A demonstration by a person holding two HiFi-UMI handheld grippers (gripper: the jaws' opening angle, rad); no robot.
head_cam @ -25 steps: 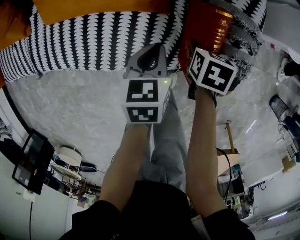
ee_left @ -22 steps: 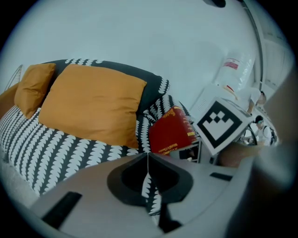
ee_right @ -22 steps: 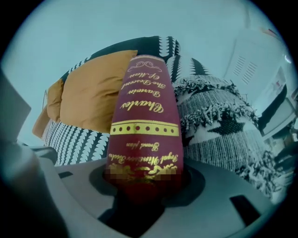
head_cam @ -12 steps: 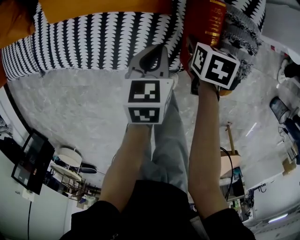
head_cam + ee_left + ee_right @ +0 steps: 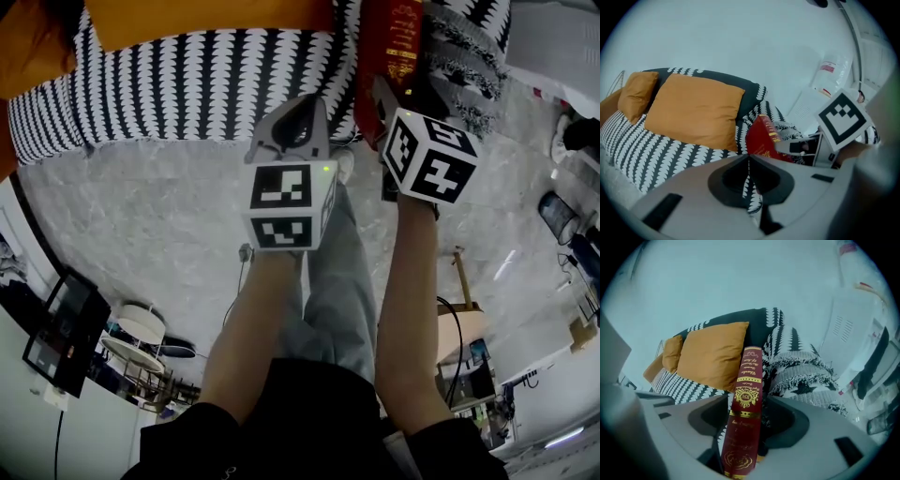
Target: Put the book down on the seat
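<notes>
A dark red book (image 5: 745, 413) with gold print stands spine-up between the jaws of my right gripper (image 5: 740, 437). I see narrow gaps on both sides of it, and the jaws are closing slightly. In the head view the book (image 5: 389, 47) is over the front edge of the black-and-white patterned sofa seat (image 5: 187, 84), beside a grey fringed blanket (image 5: 464, 66), with the right gripper (image 5: 386, 94) just below it. My left gripper (image 5: 298, 117) hovers left of the book, shut and empty; from its own view (image 5: 748, 161) the book (image 5: 761, 138) shows ahead to the right.
Two orange cushions (image 5: 693, 110) lean on the sofa back. The blanket (image 5: 801, 371) is draped over the sofa's right end. Grey marble floor (image 5: 141, 216) lies before the sofa, with the person's legs (image 5: 328, 281) below the grippers. A white appliance (image 5: 853, 333) stands at right.
My right gripper carried the book forward over the seat edge, and the book turned from tilted to nearly straight. The left gripper barely moved.
</notes>
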